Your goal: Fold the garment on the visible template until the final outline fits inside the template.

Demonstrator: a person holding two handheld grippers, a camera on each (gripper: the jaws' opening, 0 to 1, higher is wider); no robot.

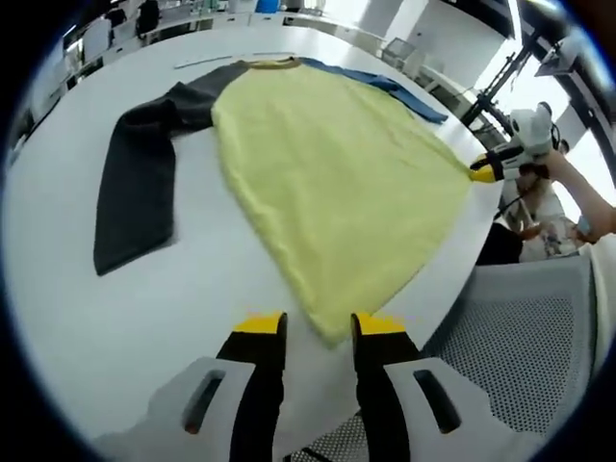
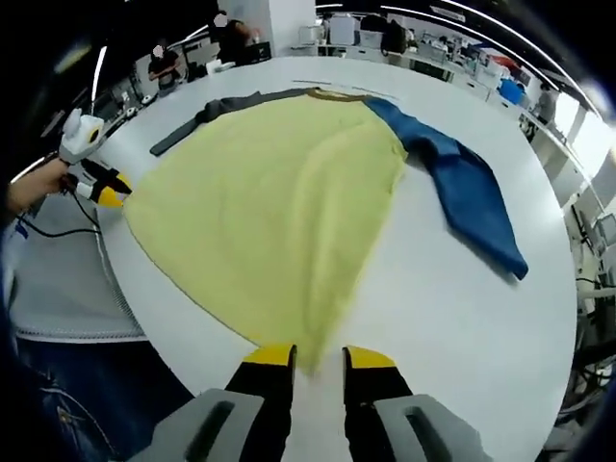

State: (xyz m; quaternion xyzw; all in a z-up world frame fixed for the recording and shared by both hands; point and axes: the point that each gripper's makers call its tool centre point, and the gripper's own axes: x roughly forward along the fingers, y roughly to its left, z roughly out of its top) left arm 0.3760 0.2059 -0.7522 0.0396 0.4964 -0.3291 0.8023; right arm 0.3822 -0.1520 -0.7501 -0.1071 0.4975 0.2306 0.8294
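White tabletop [image 1: 115, 318] stretches under both cameras, with desks and seated people blurred in the office behind. On it the left gripper [image 1: 319, 325] has its yellow-tipped jaws spread to either side of one hem corner of the garment [image 1: 327, 183], and the right gripper [image 2: 319, 357] stands parted at the opposite hem corner, though whether either tip touches the cloth is hard to tell. Beyond them the yellow body lies spread flat, its grey sleeve [image 1: 135, 192] out to one side and its blue sleeve [image 2: 472, 192] out to the other.
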